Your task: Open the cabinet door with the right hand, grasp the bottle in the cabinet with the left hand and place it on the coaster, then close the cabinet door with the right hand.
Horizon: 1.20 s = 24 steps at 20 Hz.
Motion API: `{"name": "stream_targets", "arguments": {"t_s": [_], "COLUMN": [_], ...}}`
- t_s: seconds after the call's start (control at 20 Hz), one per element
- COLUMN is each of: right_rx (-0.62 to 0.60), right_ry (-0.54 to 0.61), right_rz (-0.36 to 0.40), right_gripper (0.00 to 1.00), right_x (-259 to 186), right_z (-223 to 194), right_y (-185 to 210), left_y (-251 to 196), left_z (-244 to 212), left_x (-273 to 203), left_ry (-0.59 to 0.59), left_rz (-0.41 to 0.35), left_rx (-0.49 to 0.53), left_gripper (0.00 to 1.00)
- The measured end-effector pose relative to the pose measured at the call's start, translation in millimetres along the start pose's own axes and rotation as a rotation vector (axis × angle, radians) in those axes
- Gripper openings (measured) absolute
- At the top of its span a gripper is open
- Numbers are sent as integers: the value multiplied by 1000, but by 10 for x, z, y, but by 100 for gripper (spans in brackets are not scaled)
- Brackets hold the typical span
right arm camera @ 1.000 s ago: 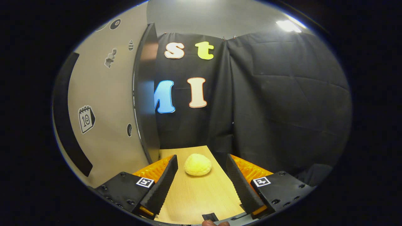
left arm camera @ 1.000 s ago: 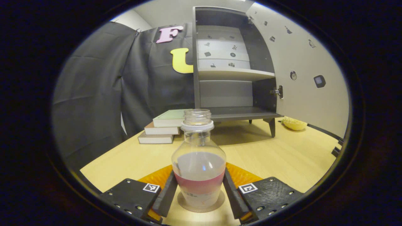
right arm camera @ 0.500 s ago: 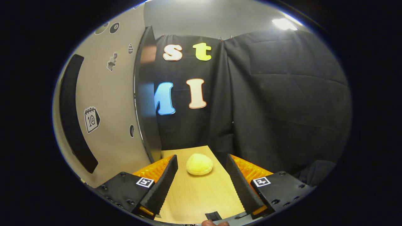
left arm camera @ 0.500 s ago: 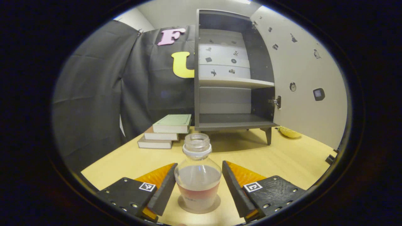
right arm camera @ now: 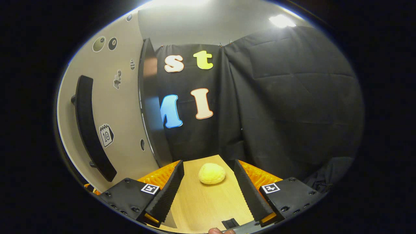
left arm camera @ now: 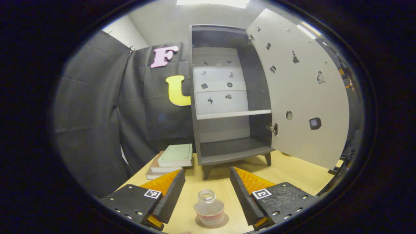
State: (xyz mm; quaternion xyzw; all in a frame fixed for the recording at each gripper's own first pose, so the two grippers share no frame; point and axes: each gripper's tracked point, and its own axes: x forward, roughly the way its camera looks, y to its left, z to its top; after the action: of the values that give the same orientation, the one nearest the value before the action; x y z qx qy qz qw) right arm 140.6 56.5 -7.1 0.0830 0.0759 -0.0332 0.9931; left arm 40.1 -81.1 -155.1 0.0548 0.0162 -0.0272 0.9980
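Observation:
A clear capless bottle (left arm camera: 209, 208) with a reddish band stands upright on a round coaster (left arm camera: 224, 222) on the wooden table. My left gripper (left arm camera: 206, 191) is open above and behind it, its fingers well apart from the bottle. Beyond stands the dark cabinet (left arm camera: 227, 97), its shelves bare, with its pale door (left arm camera: 299, 97) swung open to the right. In the right gripper view the door's outer face (right arm camera: 107, 107) with its long dark handle (right arm camera: 91, 130) rises at the left. My right gripper (right arm camera: 208, 190) is open beside the door with nothing between its fingers.
Three stacked books (left arm camera: 172, 159) lie left of the cabinet. A yellow bun-like object (right arm camera: 211, 173) rests on the table ahead of the right gripper, near the door's edge. Black cloth walls close the booth. A fingertip (right arm camera: 216, 231) shows at the bottom.
My left gripper has let go of the bottle and lifted up and back, so the bottle looks small and low. The right gripper has shifted so more of the door handle shows.

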Motion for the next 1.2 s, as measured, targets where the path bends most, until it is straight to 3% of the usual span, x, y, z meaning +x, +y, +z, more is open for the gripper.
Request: {"name": "stream_targets", "arguments": {"t_s": [0.25,0.3,0.45,0.5,0.6,0.7,0.95,1.2], "right_rx": [67,85,107,107,104,100,68,75], "right_ry": [-24,-39,-49,-56,-65,-56,-40,-3], "right_rz": [-11,-9,-1,1,9,27,105,238], "right_gripper": [98,98,98,93,98,98,98,98], "right_x": [133,159,191,183,186,217,299,260], "right_z": [121,161,208,236,256,247,317,418], "right_y": [-182,-207,-284,-303,-346,-361,-301,106], "left_y": [-197,-215,-273,-291,-326,-316,-152,-91], "left_z": [515,549,873,996,1216,1496,1821,1884], "left_x": [-146,-126,-242,-271,-302,-395,-420,-575], "left_ry": [32,40,66,66,72,71,99,106], "left_rz": [-52,-53,-15,1,23,48,124,187], "left_rx": [39,24,-29,-56,-129,-178,-212,-259], "left_gripper": [83,87,83,83,88,86,83,83]}}
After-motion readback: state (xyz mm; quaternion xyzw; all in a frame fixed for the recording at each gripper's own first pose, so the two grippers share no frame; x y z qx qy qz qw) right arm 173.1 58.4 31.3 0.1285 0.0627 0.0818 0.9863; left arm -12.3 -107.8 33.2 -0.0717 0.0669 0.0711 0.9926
